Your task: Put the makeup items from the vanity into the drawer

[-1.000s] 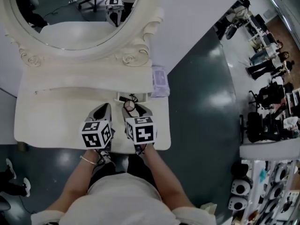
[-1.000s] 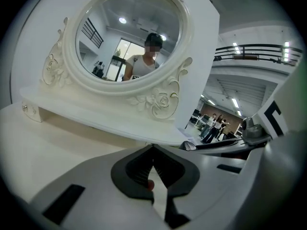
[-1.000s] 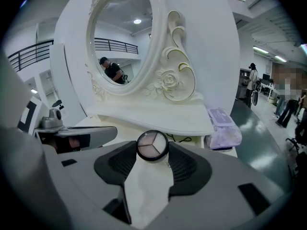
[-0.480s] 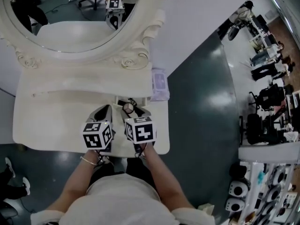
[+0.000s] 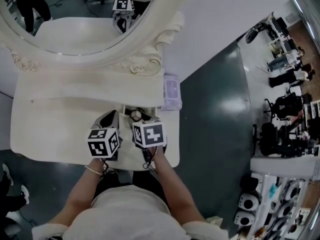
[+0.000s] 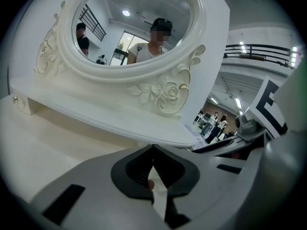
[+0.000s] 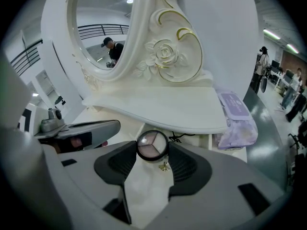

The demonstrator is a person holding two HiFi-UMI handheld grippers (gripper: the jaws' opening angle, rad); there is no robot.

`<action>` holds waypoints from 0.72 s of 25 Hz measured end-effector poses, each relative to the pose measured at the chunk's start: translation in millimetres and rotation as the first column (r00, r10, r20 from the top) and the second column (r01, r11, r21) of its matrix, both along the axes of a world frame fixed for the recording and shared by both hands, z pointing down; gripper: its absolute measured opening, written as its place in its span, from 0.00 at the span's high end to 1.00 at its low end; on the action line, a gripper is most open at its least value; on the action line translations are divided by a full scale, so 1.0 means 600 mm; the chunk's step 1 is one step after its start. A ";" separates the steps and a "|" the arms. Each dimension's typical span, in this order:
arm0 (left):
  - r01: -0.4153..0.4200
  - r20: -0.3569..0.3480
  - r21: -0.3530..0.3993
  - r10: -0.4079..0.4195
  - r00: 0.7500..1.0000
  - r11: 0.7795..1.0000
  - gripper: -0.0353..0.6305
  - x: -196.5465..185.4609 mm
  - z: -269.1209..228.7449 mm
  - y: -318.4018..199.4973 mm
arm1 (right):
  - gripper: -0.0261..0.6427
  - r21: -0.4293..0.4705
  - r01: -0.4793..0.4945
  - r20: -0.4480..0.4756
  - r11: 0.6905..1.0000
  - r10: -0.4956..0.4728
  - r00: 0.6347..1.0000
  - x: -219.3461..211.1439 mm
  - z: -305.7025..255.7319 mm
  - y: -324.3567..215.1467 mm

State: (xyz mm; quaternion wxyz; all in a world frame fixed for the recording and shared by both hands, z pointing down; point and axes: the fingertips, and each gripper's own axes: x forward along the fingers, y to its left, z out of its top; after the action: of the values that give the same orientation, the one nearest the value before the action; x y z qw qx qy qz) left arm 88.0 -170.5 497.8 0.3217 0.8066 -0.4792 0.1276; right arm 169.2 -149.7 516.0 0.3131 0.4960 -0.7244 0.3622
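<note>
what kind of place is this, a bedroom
Likely a lab or open office, not a home: the ornate cream vanity with oval mirror stands on a dark glossy floor, near office chairs and white shelves of equipment.

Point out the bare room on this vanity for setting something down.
Widest bare patch: the tabletop between its left edge and the left claw. The shelf under the mirror is bare too; the wipes pack sits past its right end. Crowded: the right front, where the right claw holds a compact.
</note>
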 end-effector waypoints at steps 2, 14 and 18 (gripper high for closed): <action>0.002 -0.005 -0.005 -0.002 1.000 1.000 0.94 0.002 0.002 -0.005 | 0.64 -0.015 0.009 0.006 1.000 -0.009 1.000 -0.002 0.002 -0.003; 0.038 -0.031 -0.016 -0.038 0.999 0.999 0.94 0.002 0.010 -0.037 | 0.64 -0.095 0.068 0.033 0.993 -0.065 0.997 -0.013 0.014 -0.026; 0.046 -0.030 -0.018 -0.047 0.998 0.999 0.94 -0.002 0.012 -0.042 | 0.64 -0.130 0.082 0.072 0.988 -0.073 0.995 -0.018 0.016 -0.027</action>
State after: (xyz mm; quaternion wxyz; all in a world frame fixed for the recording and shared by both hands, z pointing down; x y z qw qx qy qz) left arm 87.1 -195.9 505.3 0.3387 0.7944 -0.4917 0.1117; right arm 158.6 -166.2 525.6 0.3347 0.4330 -0.7276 0.4136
